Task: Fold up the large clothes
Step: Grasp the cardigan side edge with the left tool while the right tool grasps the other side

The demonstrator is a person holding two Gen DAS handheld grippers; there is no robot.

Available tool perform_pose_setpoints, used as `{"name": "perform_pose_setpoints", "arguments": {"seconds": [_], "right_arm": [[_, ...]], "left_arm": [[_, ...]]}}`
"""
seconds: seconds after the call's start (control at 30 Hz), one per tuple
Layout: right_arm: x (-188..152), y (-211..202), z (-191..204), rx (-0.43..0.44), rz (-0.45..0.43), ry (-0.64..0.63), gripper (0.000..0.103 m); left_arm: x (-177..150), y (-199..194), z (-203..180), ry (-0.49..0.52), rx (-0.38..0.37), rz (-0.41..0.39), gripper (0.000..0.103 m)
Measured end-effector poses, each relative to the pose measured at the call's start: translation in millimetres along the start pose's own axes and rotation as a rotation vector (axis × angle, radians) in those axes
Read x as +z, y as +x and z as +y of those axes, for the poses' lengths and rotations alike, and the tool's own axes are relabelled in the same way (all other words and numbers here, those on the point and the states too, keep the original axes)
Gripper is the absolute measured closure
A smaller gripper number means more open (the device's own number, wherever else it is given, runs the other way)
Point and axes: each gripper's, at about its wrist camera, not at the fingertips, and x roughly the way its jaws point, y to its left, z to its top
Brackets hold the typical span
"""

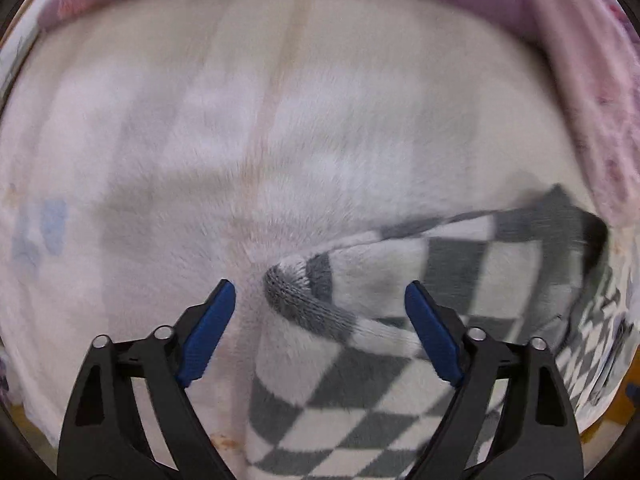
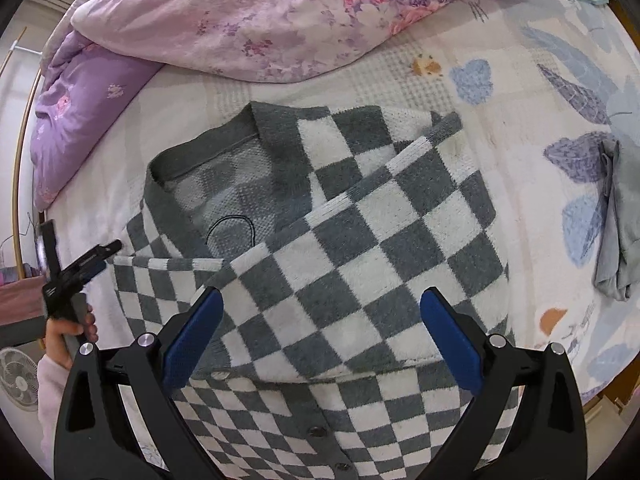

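I see the grey-and-white checkered cardigan (image 2: 360, 240) lying on the bed (image 2: 500, 92), sleeves folded across its front. My left claw (image 1: 320, 300) and right claw (image 2: 320, 312) both stand spread, gripping nothing.

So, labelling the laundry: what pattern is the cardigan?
Grey-and-white checks on the cardigan, clearest in the right wrist view.

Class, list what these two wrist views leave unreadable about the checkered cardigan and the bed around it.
- Checkered cardigan, right wrist view: lower hem cut off by the frame edge and the right gripper.
- Bedsheet, left wrist view: print smeared by motion blur.
- Left gripper: whether its fingers touch the cardigan's cuff.
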Motion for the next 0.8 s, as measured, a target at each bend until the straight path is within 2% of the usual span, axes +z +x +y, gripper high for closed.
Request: {"name": "perform_pose_setpoints", "arguments": {"seconds": [0.03,0.07,0.1,0.17,0.27,0.43,0.53,0.6,0.63,0.67,0.7,0.77,0.8], "right_arm": [[3.6,3.0,-4.1,-0.01,0.005,-0.001,0.008],[7.2,4.8,-7.0,-0.026,0.005,-0.001,0.008],[12.5,6.9,-11.4,-0.044,0.002,-0.001,0.008],[24.7,10.7,-20.2,-0.059,-0.01,-0.003,0.008],[51.1,23.2,-35.2,-0.087,-0.016,-0.014,0.008],[110.4,54.5,-59.3,-0.177,-0.017,-0.038,0.008],[137.6,81.6,-75.1,-0.208,0.042,-0.009,0.008],[146.1,97.0,-84.9,-0.176,0.088,0.031,0.009],[147.9,104.4,-90.1,-0.154,0.107,0.056,0.018],[147.3,110.2,-94.3,-0.146,0.123,0.077,0.034],[146.2,114.3,-97.0,-0.15,0.138,0.088,0.04],[140.8,111.8,-93.2,-0.202,0.113,0.034,0.069],[137.7,107.4,-90.1,-0.235,0.104,0.004,0.076]], "left_arm": [[-2.1,10.1,1.4,0.005,-0.009,0.022,0.05],[-5.8,11.6,2.5,0.007,-0.016,-0.002,0.051],[-8.1,8.4,2.2,0.014,-0.021,-0.026,0.065],[-12.8,-0.5,3.0,0.018,-0.012,-0.057,0.074],[-18.5,-14.1,6.3,0.007,-0.026,-0.091,0.077],[-33.0,-42.6,0.7,0.068,-0.006,-0.15,0.078],[-35.0,-52.6,-2.4,0.07,-0.006,-0.159,0.078],[-36.6,-55.8,-4.9,0.082,0.002,-0.16,0.078],[-36.6,-56.0,-3.1,0.092,0.009,-0.159,0.077],[-36.9,-56.6,-3.5,0.102,0.02,-0.158,0.077],[-36.1,-58.0,-8.1,0.102,0.023,-0.157,0.077],[-37.4,-61.7,-8.9,0.091,0.023,-0.155,0.077],[-37.7,-62.6,-9.5,0.086,0.022,-0.156,0.077]]}}
